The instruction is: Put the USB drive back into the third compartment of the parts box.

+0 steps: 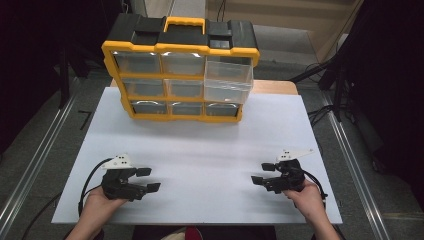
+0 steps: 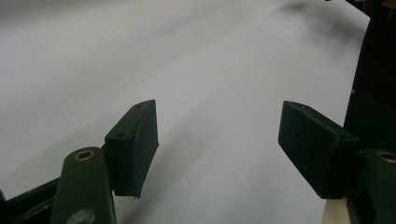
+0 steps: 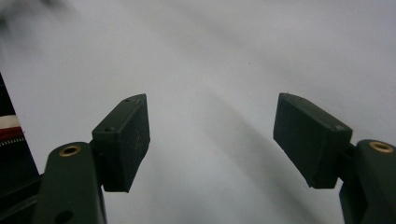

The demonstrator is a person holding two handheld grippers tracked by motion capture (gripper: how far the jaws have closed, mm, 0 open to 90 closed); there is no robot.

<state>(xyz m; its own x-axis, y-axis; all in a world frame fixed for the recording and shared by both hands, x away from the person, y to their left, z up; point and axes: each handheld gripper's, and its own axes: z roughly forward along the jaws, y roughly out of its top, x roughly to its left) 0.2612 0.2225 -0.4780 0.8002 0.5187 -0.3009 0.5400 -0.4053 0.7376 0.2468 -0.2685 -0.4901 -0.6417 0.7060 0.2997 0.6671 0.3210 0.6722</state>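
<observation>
Yellow-and-black plastic drawer organiser (image 1: 181, 70) at far edge of white tabletop (image 1: 200, 155), untouched; approach step barely begun.

Clear plastic drawers (image 1: 228, 80) at upper right of cabinet pulled partway out, others flush. Left hand-held gripper (image 1: 146, 179) and right hand-held gripper (image 1: 263, 173) both low over near edge of tabletop, well apart from cabinet, jaws spread wide with nothing between, pointing inward toward each other. Likely next: turning forward, reaching across bare sheet to protruding drawers, squaring pads to a drawer front before pushing or pulling.

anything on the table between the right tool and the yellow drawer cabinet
Nothing: in the high view, bare white table stretches from the right tool to the drawer cabinet.
</observation>
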